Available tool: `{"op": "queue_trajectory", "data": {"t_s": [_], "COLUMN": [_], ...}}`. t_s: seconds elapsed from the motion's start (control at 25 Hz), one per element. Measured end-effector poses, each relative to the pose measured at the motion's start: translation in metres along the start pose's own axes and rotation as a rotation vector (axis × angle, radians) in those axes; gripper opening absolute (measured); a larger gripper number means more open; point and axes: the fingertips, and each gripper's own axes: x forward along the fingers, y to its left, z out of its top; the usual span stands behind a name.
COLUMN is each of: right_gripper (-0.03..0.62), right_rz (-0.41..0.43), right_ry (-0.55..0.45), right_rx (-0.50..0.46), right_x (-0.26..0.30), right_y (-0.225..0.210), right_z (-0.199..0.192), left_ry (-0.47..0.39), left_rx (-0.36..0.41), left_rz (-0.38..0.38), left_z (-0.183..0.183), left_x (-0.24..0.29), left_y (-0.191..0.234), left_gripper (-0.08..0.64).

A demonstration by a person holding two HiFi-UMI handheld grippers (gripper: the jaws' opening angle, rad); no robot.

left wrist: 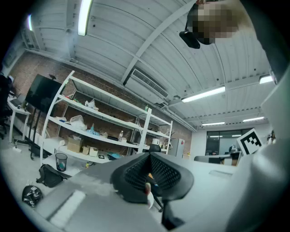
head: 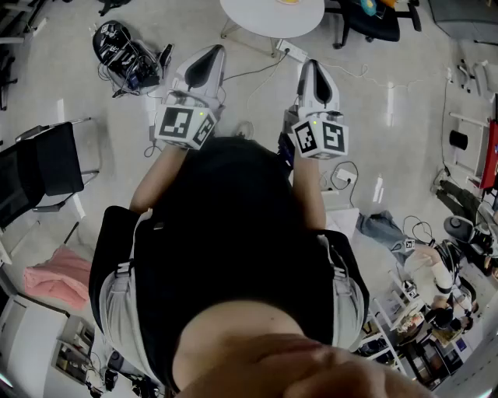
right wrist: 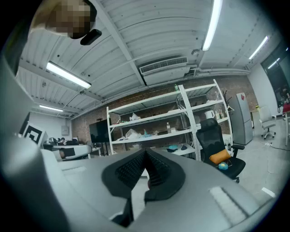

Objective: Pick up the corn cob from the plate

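No corn cob and no plate can be made out in any view. In the head view a round white table [head: 272, 15] stands ahead of me, and a yellow-orange sliver on it at the picture's top edge is too cut off to name. My left gripper [head: 204, 54] and right gripper [head: 315, 68] are held side by side in front of my body, level, pointing toward that table and short of it. The left gripper view shows the left gripper [left wrist: 149, 156] with its black pads meeting and nothing between them. In the right gripper view the right gripper [right wrist: 146, 152] is shut and empty too.
A black office chair [head: 47, 167] and a pink cloth [head: 58, 276] are at my left. A dark helmet with cables [head: 124, 54] lies on the floor ahead left, and a power strip [head: 292, 53] sits by the table. White shelving [left wrist: 99, 131] and another office chair [right wrist: 217, 145] line the brick wall.
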Motion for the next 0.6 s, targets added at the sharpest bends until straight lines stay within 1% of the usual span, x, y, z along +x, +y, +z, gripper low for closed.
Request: {"op": "queue_trajectory", "data": {"t_s": [0.2,0.6], "right_gripper": [0.003,0.003], "right_rz": [-0.012,0.01], "right_ry": [0.021,0.027], "right_rx": [0.016,0.008], "right_x": [-0.006,-0.01], "right_y": [0.003,0.016], "right_z": [-0.008,-0.009], "left_ry": [0.023,0.033], "left_rx": [-0.019,-0.014], "left_rz": [-0.012,-0.041], "left_z": [-0.008,-0.008], "left_x": [-0.006,-0.007], "left_y": [-0.008,-0.017], "left_gripper": [0.006,0.006]}}
